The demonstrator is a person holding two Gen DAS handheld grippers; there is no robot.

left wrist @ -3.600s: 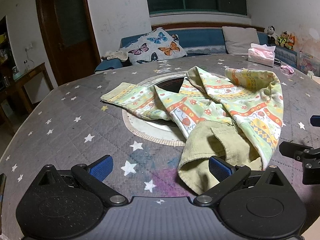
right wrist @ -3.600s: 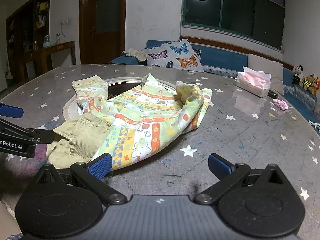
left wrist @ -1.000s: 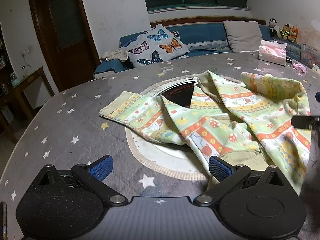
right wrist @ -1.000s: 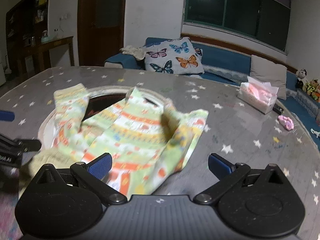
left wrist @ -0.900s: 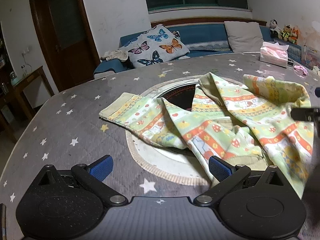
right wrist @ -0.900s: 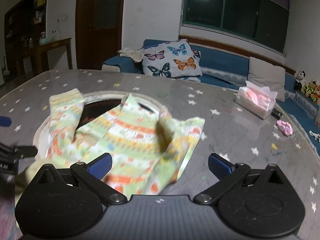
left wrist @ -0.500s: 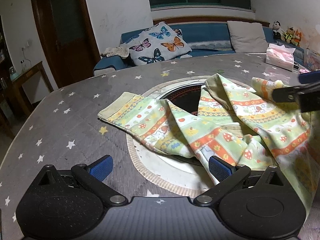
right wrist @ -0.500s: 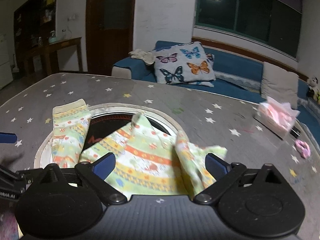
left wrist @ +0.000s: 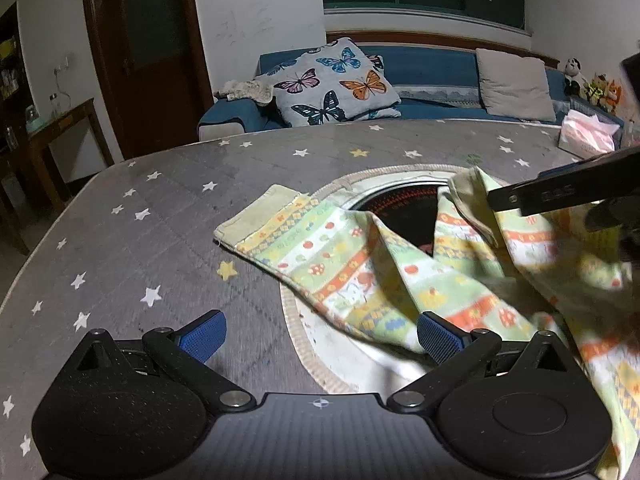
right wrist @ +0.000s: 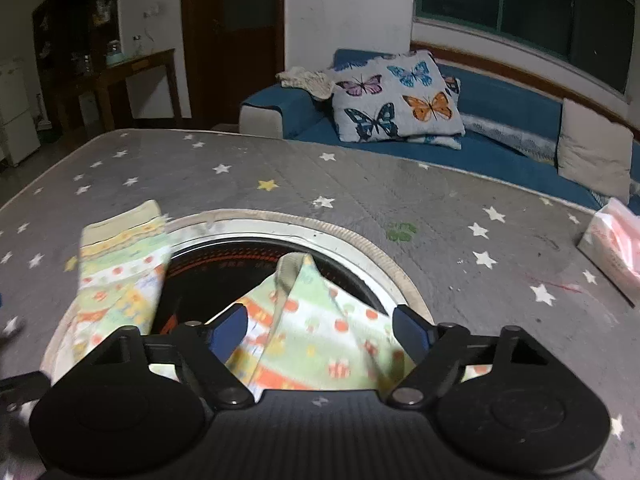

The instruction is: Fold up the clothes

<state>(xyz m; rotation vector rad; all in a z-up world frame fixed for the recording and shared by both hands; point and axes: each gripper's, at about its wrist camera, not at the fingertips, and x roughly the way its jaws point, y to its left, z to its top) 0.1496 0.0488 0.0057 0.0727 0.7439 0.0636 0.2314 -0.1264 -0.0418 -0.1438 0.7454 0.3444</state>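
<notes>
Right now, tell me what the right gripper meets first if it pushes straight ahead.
Probably the patterned garment, already lying between the open right gripper fingers; beyond it is the round table opening. Depth is uncertain.

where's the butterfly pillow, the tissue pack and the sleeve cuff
butterfly pillow [right wrist: 394, 96], right wrist view, on its middle among the butterflies
tissue pack [left wrist: 586, 136], left wrist view, on the pink top
sleeve cuff [left wrist: 256, 216], left wrist view, on the plain band at the sleeve's end

Black tongs [left wrist: 320, 336] (blue ribbed pads [left wrist: 202, 337]), silver screws.
</notes>
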